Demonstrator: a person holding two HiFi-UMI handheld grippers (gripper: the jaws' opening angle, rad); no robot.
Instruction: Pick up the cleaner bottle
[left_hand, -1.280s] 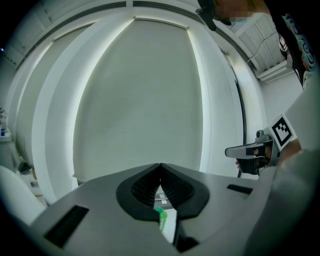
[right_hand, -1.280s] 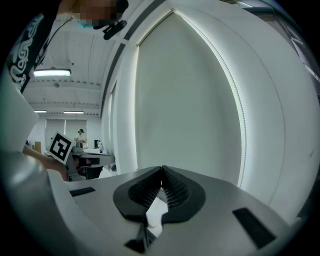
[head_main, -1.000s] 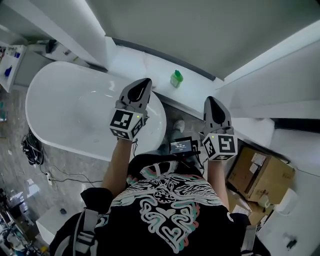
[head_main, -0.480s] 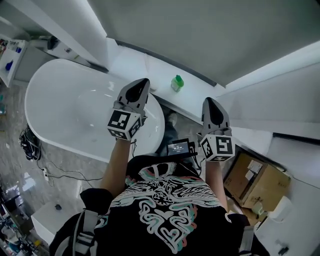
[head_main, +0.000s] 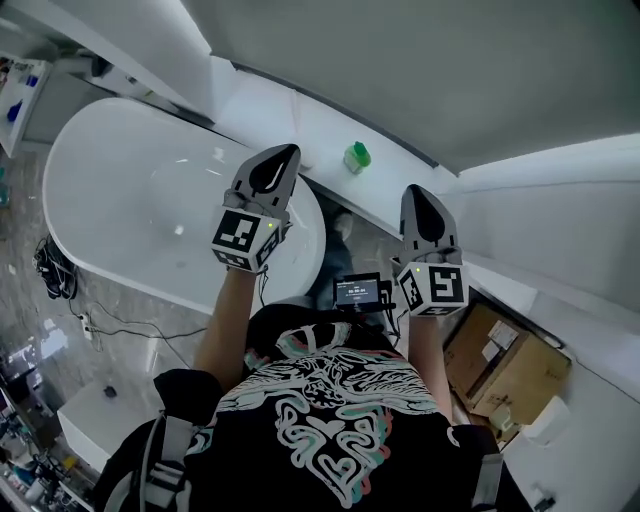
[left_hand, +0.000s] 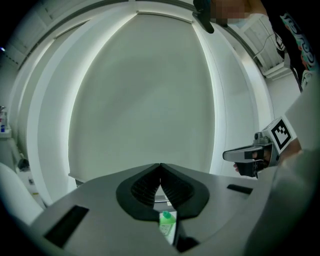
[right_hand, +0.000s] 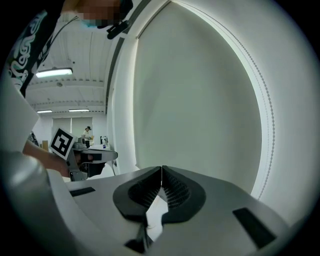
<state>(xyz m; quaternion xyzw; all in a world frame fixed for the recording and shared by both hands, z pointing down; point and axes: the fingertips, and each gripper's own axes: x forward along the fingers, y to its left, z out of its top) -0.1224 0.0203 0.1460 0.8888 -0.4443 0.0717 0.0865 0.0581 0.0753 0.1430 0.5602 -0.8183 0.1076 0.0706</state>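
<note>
Nearest, the left gripper (head_main: 286, 152) and the right gripper (head_main: 418, 192) are side by side, each with its fingers pressed together and nothing between them. Farther off, between the two, the green cleaner bottle (head_main: 356, 157) stands on the white ledge (head_main: 300, 128) beyond the bathtub (head_main: 110, 200).

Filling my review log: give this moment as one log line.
phase: pre-grasp | left gripper: shut, empty | right gripper: shut, empty | bottle: on ledge, untouched

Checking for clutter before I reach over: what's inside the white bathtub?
Only bare white basin shows inside the bathtub. The left claw and its hand cover the tub's right end, so that part cannot be checked.
</note>
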